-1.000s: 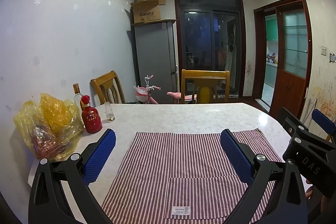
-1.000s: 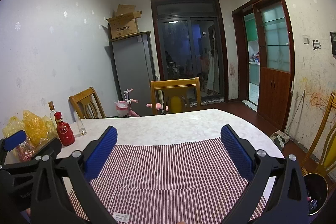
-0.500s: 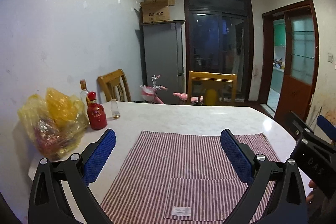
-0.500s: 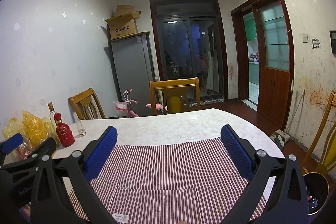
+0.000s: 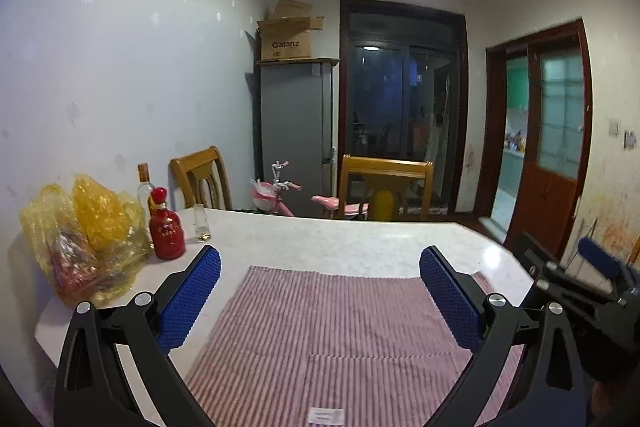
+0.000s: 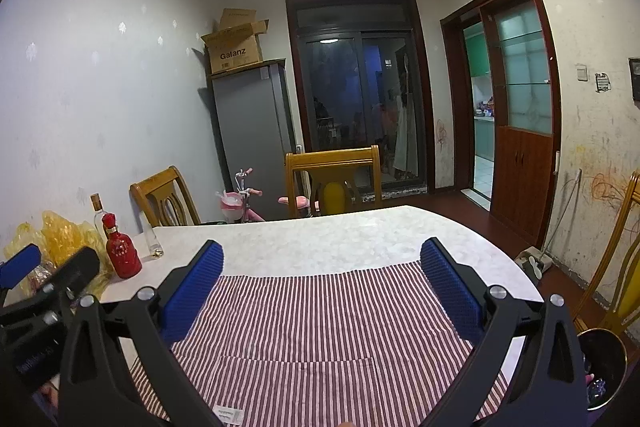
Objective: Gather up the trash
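Note:
My left gripper (image 5: 320, 267) is open and empty, held above the near part of a red-and-white striped cloth (image 5: 320, 327) on the pale table (image 5: 340, 239). My right gripper (image 6: 322, 263) is open and empty above the same cloth (image 6: 320, 327). No loose trash shows on the cloth. A dark trash bin (image 6: 602, 367) with some items inside stands on the floor at the lower right of the right wrist view. The right gripper's fingers show at the right edge of the left wrist view (image 5: 600, 263).
A yellow plastic bag (image 5: 84, 239), a red bottle (image 5: 166, 227), a clear bottle (image 5: 144, 187) and a small glass (image 5: 200, 223) stand at the table's left. Wooden chairs (image 5: 386, 187) stand behind the table. Beyond them are a pink child's bike (image 5: 280, 195) and a grey fridge (image 5: 296, 131).
The left wrist view has tilted up and turned left: the table and cloth sit lower and the bag and bottles further right. The right gripper has barely moved. Both stay open.

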